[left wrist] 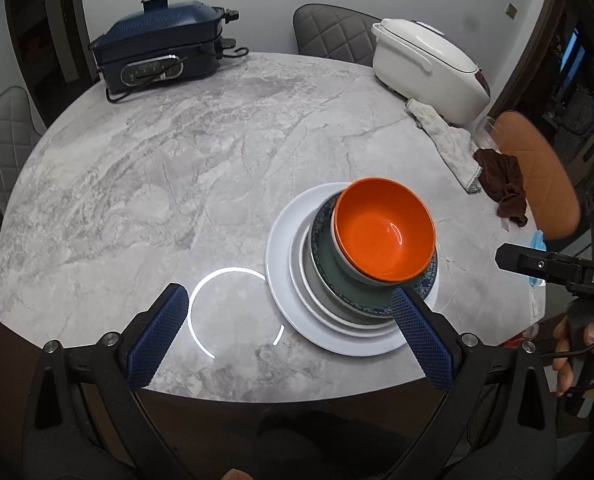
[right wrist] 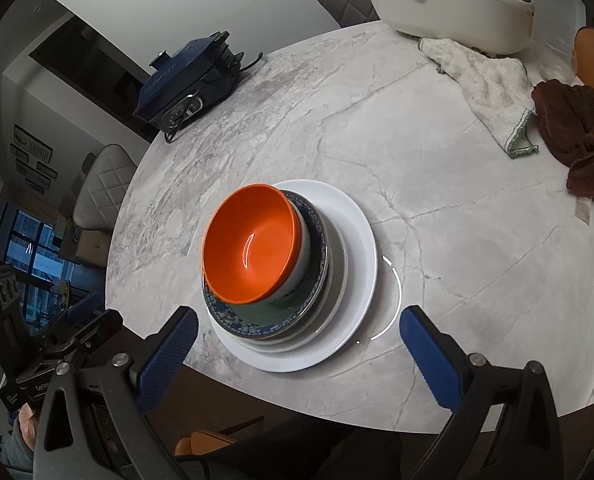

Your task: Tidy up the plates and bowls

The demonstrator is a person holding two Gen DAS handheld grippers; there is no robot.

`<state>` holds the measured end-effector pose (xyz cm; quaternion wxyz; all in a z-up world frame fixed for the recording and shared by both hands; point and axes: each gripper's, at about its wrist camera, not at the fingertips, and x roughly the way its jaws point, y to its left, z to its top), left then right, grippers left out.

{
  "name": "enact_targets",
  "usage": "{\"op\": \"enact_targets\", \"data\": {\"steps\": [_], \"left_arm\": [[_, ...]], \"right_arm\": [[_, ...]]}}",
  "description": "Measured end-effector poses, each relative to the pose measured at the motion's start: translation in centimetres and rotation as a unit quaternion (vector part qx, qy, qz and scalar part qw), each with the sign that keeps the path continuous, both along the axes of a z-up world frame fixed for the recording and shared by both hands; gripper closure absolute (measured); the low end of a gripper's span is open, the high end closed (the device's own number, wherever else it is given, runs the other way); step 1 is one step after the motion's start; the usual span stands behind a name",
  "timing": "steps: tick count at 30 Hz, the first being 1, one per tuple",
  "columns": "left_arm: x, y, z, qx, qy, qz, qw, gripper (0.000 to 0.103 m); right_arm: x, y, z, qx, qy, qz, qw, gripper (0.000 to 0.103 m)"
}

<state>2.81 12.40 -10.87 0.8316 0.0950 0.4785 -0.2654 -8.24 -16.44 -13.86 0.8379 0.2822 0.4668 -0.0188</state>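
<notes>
Left wrist view: the left gripper (left wrist: 289,332) hangs over the near edge of the marble bench (left wrist: 145,168), jaws wide apart and holding nothing. Its right finger (left wrist: 421,340) overlaps the near rim of the dish stack in the picture; contact cannot be confirmed. The stack sits on the near right part of the bench: a large white plate (left wrist: 285,300) at the bottom, a smaller white plate (left wrist: 317,312) on it, a blue-patterned plate (left wrist: 427,284) above, and an orange bowl (left wrist: 383,230) on top, upright and off-centre towards the far side. The right gripper (left wrist: 553,266) appears at the right edge, apart from the stack. A navy electric cooker (left wrist: 165,46) stands at the far left, a white rice cooker (left wrist: 429,68) at the far right, with a white cloth (left wrist: 449,144) and brown cloth (left wrist: 503,184) beside it.

Right wrist view: the right gripper (right wrist: 299,346) has its jaws wide apart and empty, straddling the near part of the large white plate (right wrist: 357,248) without touching it. The orange bowl (right wrist: 251,244) tops the stack, the blue-patterned plate (right wrist: 233,320) showing beneath it.
</notes>
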Motion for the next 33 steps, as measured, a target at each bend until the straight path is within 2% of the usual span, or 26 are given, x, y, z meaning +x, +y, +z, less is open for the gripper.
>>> {"op": "enact_targets", "data": {"steps": [4,6,11,19,23,25,28,33], "left_arm": [[0.9,0.5,0.4,0.047,-0.030,0.016,0.9983,0.000],[1.0,0.8,0.7,0.055,-0.042,0.011,0.9975,0.000],[2.3,1.7,0.7,0.069,-0.011,0.044,0.9966,0.000],[2.0,2.2,2.5,0.040,-0.028,0.044,0.9978,0.000],[2.1,2.7,2.5,-0.008,0.021,0.037,0.9991,0.000],[2.3,3.0,2.0,-0.020,0.052,0.043,0.9975,0.001],[2.2,3.3,1.7,-0.042,0.073,0.035,0.9958,0.001],[2.1,3.9,1.3,-0.043,0.095,0.034,0.9939,0.001]], "right_arm": [[-0.1,1.3,1.1,-0.022,-0.007,-0.021,1.000,0.000],[-0.1,2.2,1.7,-0.031,-0.012,-0.025,0.999,0.000],[0.0,4.4,2.5,-0.052,-0.013,-0.037,0.998,0.000],[-0.3,7.5,4.1,-0.098,-0.011,-0.052,0.994,0.000],[-0.8,8.2,4.8,-0.104,-0.013,-0.059,0.993,0.000],[-1.0,8.4,4.9,-0.105,-0.013,-0.063,0.992,0.000],[-1.3,8.6,5.0,-0.106,-0.013,-0.069,0.992,0.000],[-1.7,8.9,4.9,-0.104,-0.012,-0.077,0.991,0.000]]}}
